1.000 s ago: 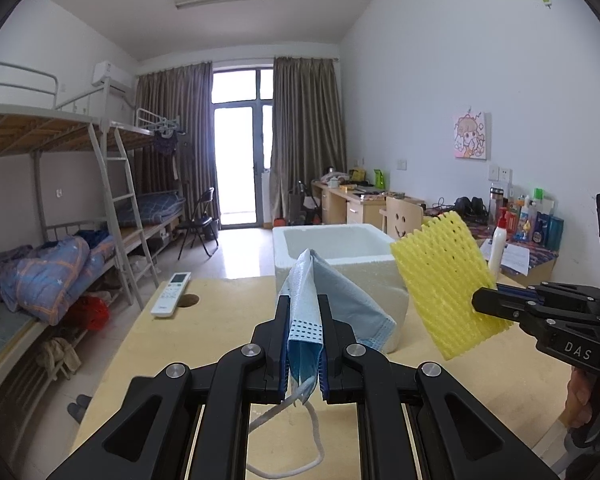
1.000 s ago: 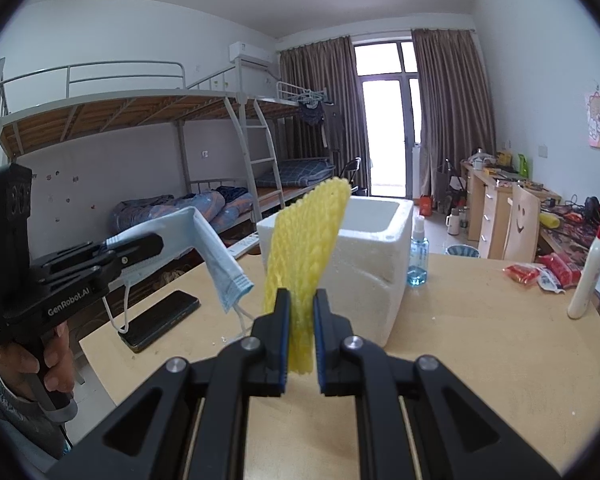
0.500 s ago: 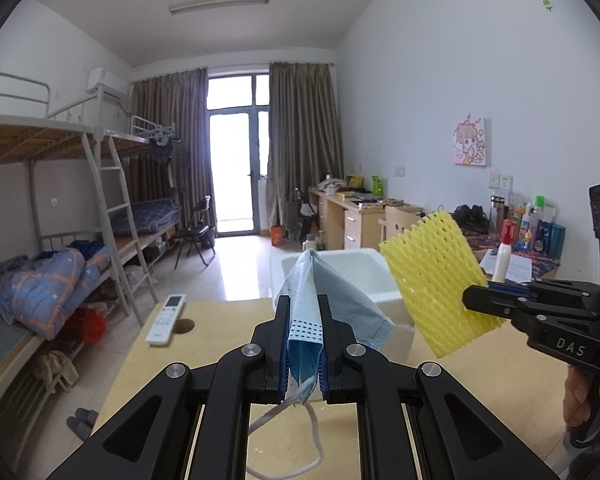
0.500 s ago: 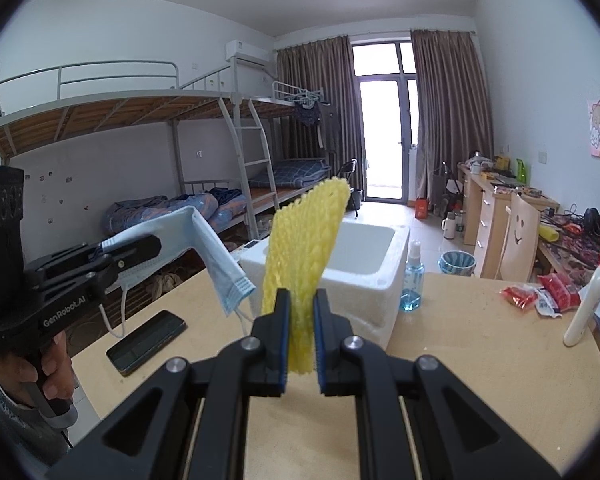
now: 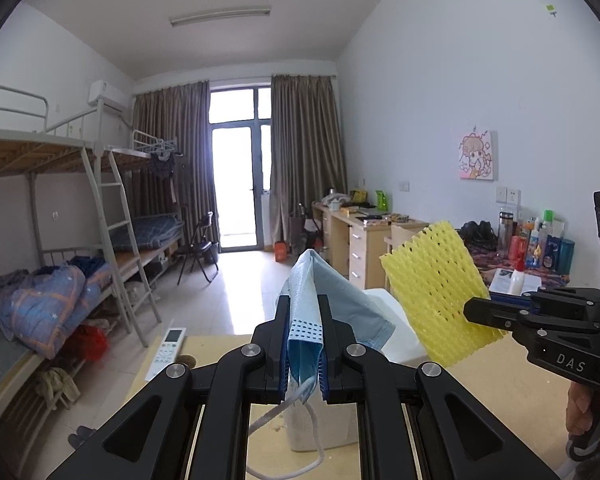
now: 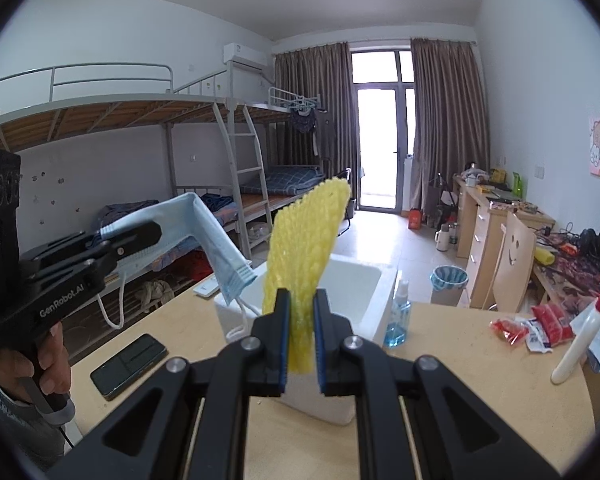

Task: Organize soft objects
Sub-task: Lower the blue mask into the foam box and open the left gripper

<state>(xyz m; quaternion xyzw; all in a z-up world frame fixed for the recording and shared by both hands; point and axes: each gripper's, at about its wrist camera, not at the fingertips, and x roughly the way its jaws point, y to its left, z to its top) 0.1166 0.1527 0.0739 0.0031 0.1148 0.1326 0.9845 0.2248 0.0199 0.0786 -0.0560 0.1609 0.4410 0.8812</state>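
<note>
both grippers sit higher than a second ago: in the left wrist view the white foam box (image 5: 396, 320) that then filled the middle of the picture now shows low down, half hidden behind the fingers, and the floor, the chair and the far desks show above it. in the right wrist view the box (image 6: 364, 280) has likewise dropped in the picture, so that its open top and pale inside are seen from higher up. the grips are unchanged.

the left gripper (image 5: 304, 340) is clenched on a blue face mask (image 5: 332, 300), which stands folded above the fingers while its white ear loop hangs below them. the right gripper (image 6: 301, 338) is clenched on a yellow foam net (image 6: 308, 248), which stands upright above its fingers. both things are held in the air above the counter (image 6: 460, 360), near the box and not in it.

what shows of the box's inside holds nothing that can be made out. beside it on the counter stand a small blue spray bottle (image 6: 398, 316) and, nearer the left gripper, a dark phone (image 6: 129, 365).
</note>
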